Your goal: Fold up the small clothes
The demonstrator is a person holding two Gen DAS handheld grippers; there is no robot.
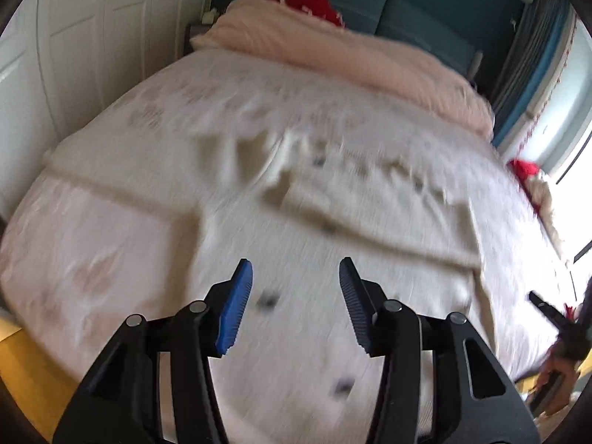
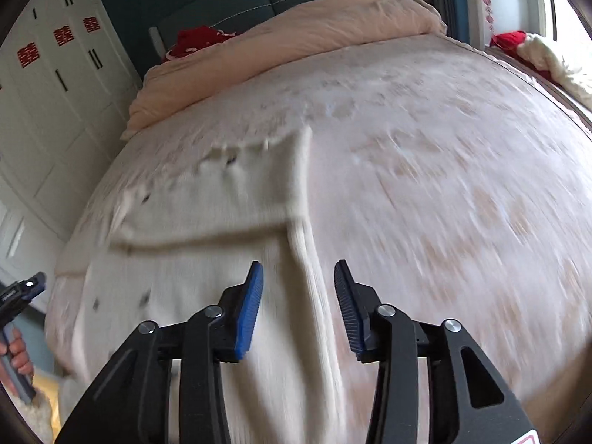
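Observation:
A cream-white small garment (image 1: 370, 199) with dark spots lies spread on the bed; it also shows in the right wrist view (image 2: 222, 214), with a long ribbed edge running toward me. My left gripper (image 1: 296, 277) is open and empty, hovering above the garment's near part. My right gripper (image 2: 299, 277) is open and empty, its jaws on either side of the ribbed edge (image 2: 310, 296) and above it. The left gripper shows at the left edge of the right wrist view (image 2: 22, 288). Both views are blurred by motion.
The bed (image 1: 111, 244) has a pale pink patterned cover. A peach duvet (image 1: 333, 48) and red cloth (image 1: 314, 0) lie at the head. White wardrobes (image 2: 55, 85) stand left. Red and cream cloth (image 2: 536, 51) lies at the bed's right side by a window.

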